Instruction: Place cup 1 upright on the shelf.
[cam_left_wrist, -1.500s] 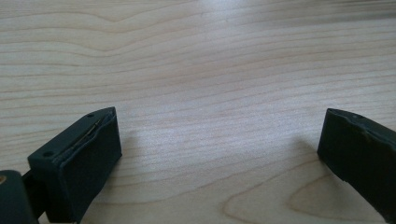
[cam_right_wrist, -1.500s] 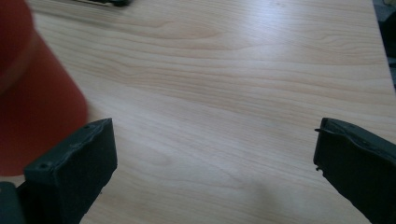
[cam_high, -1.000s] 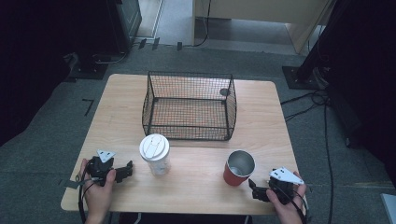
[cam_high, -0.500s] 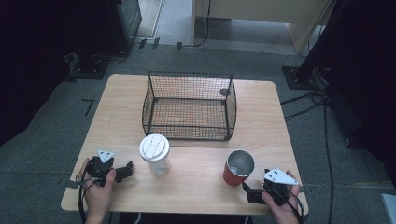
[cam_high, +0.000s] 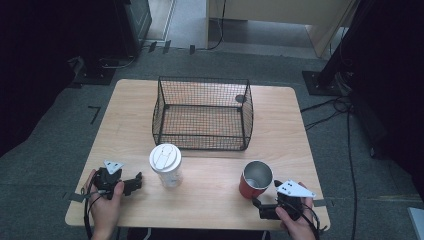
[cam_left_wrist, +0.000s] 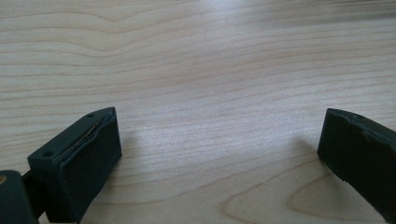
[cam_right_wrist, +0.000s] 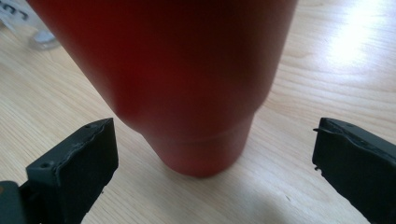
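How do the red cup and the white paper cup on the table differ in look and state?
The red cup is open on top and shows a shiny metal inside; the white paper cup is closed with a white lid. The red cup stands just ahead of the right gripper, whose jaws are spread wide; the white cup stands apart from the left gripper. Both stand upright before the wire basket.
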